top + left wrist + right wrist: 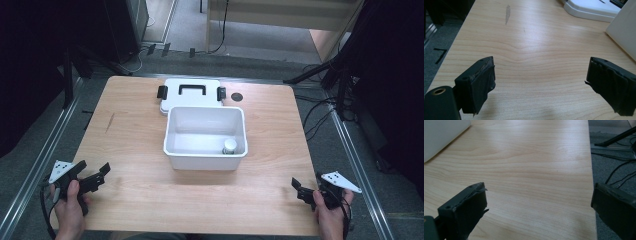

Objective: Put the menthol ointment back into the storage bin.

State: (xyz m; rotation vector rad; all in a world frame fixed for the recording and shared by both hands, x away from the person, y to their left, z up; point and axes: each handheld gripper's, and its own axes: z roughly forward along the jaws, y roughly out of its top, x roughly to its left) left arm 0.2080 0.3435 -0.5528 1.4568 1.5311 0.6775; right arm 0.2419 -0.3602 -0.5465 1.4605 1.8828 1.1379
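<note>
A light wooden table (135, 130) stands on grey carpet between dark stands and trailing cables. At its centre sits an open white plastic bin (205, 137) with a small white-capped jar (230, 146) in its near right corner; the bin's lid (190, 92), black-handled, lies flat just behind it. Nothing looks underway yet. The left tool (95, 180) and right tool (306, 191) rest low at the near corners, both released, jaws spread and empty
</note>
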